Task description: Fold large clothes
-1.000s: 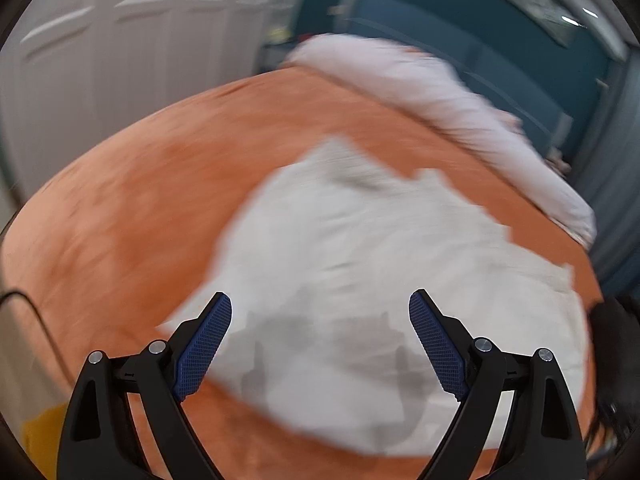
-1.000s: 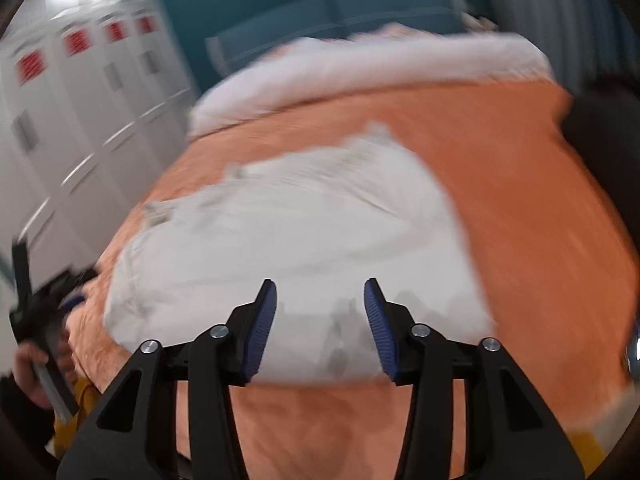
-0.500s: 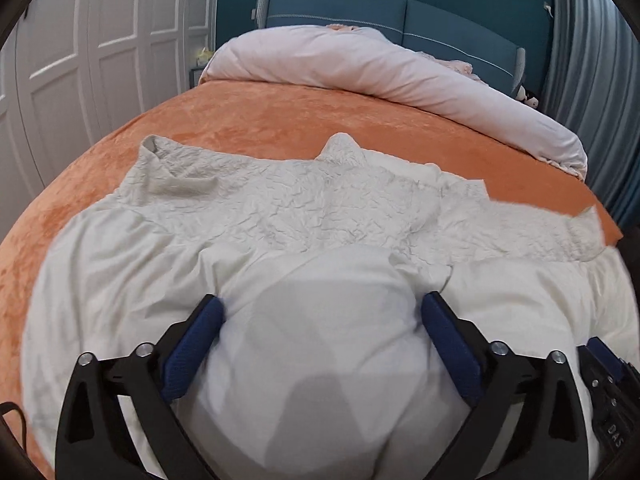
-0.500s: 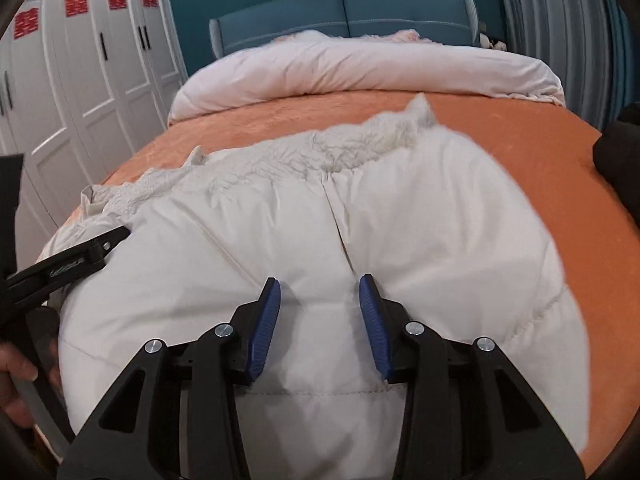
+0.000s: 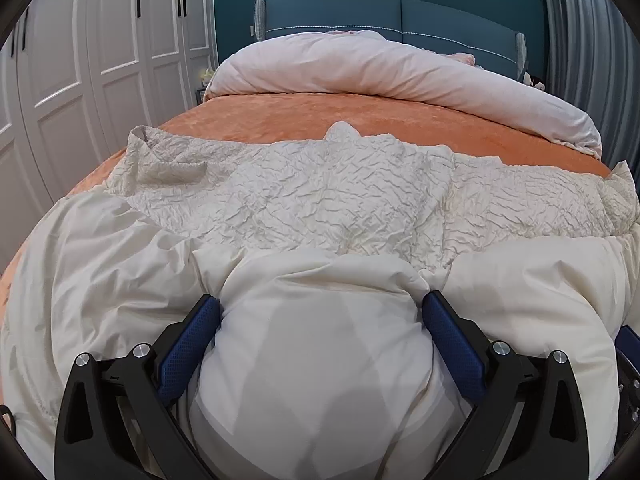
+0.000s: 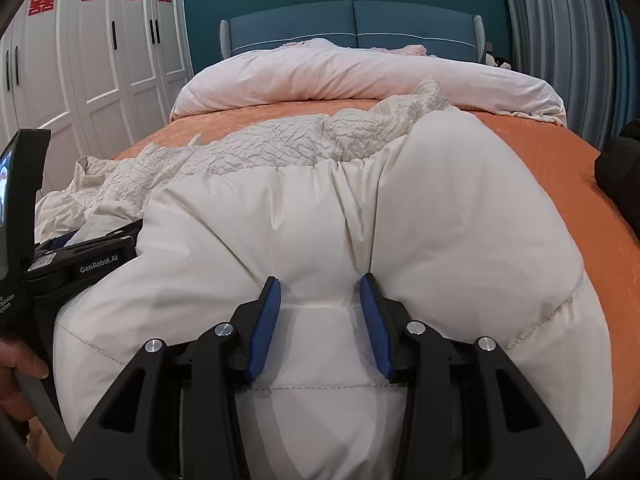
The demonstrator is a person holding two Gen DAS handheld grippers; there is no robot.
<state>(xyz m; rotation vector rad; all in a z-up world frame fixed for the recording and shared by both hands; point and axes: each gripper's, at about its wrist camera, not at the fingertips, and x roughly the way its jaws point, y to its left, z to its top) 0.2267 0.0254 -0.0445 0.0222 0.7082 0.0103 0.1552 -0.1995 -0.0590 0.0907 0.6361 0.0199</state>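
Observation:
A large cream padded coat (image 5: 312, 208) lies across the orange bedspread (image 5: 304, 116), its crinkled outer fabric toward the headboard and its smooth puffy lining near me; it also shows in the right wrist view (image 6: 460, 216). My left gripper (image 5: 320, 320) has its jaws wide apart with a bulge of the lining between the blue pads. My right gripper (image 6: 320, 300) has its jaws partly closed around a fold of the lining near a seam. The left gripper's body (image 6: 80, 264) shows at the left of the right wrist view.
A pale pink duvet (image 5: 392, 68) is rolled along the head of the bed below a blue headboard (image 5: 400, 16). White wardrobe doors (image 5: 100, 40) stand on the left. Grey curtains (image 6: 560, 20) hang on the right. A dark object (image 6: 620, 168) sits at the bed's right edge.
Both grippers have come down from above the bed onto the coat's near edge. Lining now bulges between the jaws of each. The views have steadied.

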